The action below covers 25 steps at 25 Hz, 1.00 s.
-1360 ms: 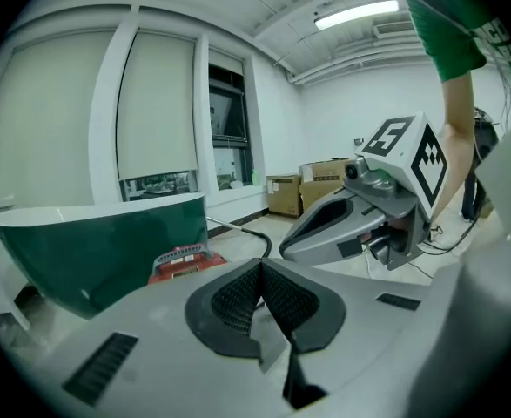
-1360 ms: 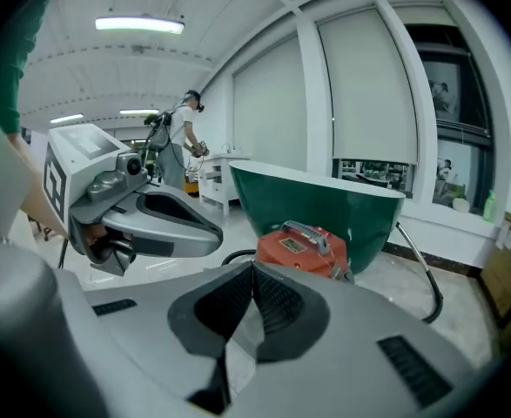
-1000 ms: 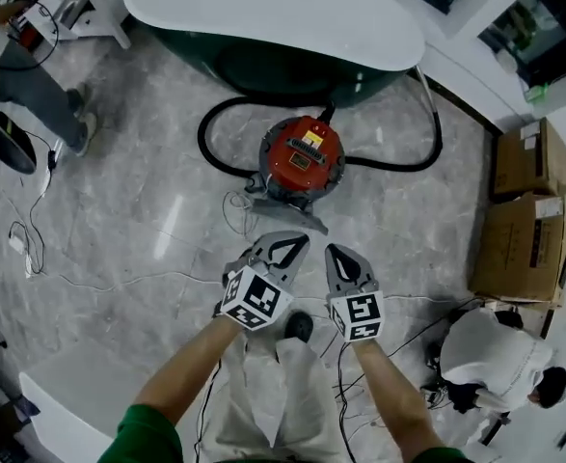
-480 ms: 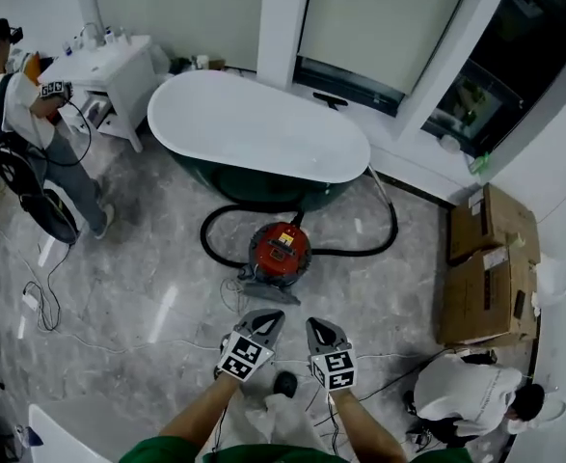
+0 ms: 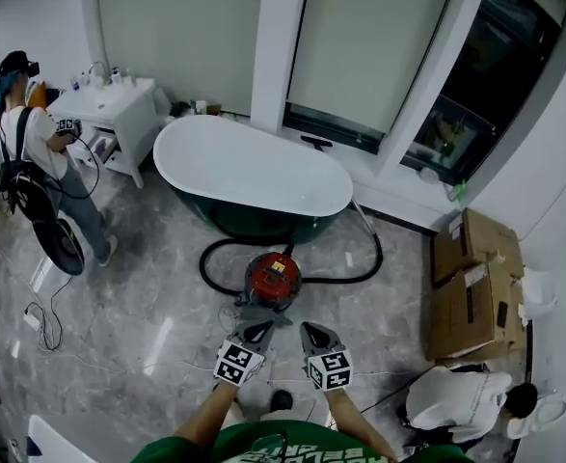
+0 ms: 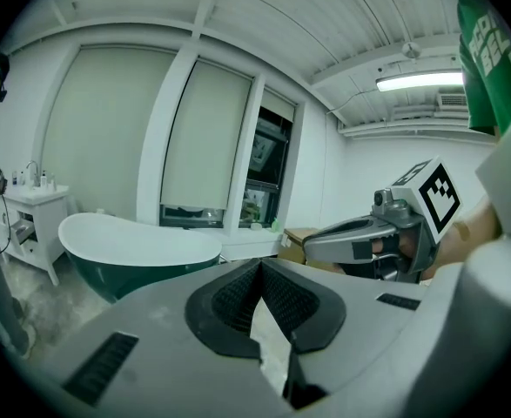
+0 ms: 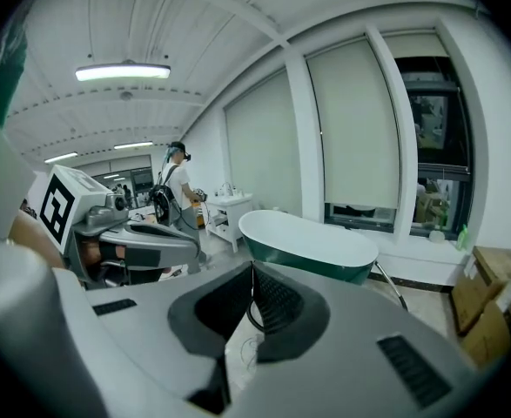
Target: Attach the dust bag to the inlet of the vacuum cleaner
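Beyond left tool (image 5: 259, 328), vacuum cleaner (image 5: 271, 280)

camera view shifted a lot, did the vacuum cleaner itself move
No. The vacuum cleaner still sits just in front of the bathtub, hose looped the same.

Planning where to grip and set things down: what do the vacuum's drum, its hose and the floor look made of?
Vacuum cleaner: red top, painted metal or plastic; too small to tell which.
Hose: black, lying in loose curves, so probably flexible plastic or rubber.
Floor: grey, veined, with bright reflected streaks; looks like polished marble or marble-look tile.
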Each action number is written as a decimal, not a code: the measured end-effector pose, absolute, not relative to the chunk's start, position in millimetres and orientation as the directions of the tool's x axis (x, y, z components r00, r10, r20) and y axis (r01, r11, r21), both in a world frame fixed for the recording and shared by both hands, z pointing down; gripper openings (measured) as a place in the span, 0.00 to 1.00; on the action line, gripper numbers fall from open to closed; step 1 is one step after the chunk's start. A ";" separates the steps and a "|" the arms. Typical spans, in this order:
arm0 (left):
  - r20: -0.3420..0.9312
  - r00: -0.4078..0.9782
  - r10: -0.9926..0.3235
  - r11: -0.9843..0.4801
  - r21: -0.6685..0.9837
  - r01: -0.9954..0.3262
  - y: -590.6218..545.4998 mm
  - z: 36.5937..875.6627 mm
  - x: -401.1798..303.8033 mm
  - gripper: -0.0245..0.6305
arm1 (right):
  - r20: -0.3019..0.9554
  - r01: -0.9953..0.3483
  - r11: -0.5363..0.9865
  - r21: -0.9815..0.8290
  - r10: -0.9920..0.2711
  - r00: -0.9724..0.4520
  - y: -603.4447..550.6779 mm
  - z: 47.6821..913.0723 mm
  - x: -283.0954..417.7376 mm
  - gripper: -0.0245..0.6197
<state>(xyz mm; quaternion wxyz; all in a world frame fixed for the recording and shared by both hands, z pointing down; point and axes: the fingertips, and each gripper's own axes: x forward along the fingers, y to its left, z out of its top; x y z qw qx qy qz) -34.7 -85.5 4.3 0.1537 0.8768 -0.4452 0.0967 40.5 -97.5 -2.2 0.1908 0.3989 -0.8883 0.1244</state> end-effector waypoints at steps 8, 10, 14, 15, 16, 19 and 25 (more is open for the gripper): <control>0.286 0.550 -0.784 -0.524 0.169 -0.835 -88.0 -16.8 -53.9 0.04 | 0.400 -0.749 0.658 -0.076 -0.668 -0.627 -104.3 -22.9 39.5 0.05; 0.285 0.540 -0.792 -0.515 0.164 -0.841 -91.7 -20.9 -57.2 0.04 | 0.396 -0.748 0.658 -0.082 -0.667 -0.631 -107.6 -25.2 41.6 0.05; 0.283 0.536 -0.796 -0.511 0.161 -0.844 -94.7 -24.9 -56.2 0.04 | 0.386 -0.740 0.665 -0.100 -0.660 -0.645 -112.0 -29.7 44.4 0.05; 0.281 0.537 -0.795 -0.513 0.161 -0.843 -96.1 -26.3 -55.4 0.04 | 0.383 -0.738 0.667 -0.100 -0.659 -0.648 -114.3 -31.9 44.3 0.05; 0.282 0.538 -0.794 -0.514 0.160 -0.843 -97.1 -27.4 -55.3 0.04 | 0.381 -0.736 0.669 -0.100 -0.658 -0.650 -116.7 -33.8 43.5 0.05; 0.289 0.536 -0.793 -0.513 0.159 -0.844 -98.9 -28.0 -58.4 0.04 | 0.378 -0.737 0.669 -0.096 -0.660 -0.649 -123.3 -37.9 39.2 0.05; 0.285 0.534 -0.796 -0.511 0.156 -0.846 -105.7 -31.8 -64.7 0.04 | 0.363 -0.735 0.670 -0.104 -0.662 -0.655 -131.1 -46.9 28.3 0.05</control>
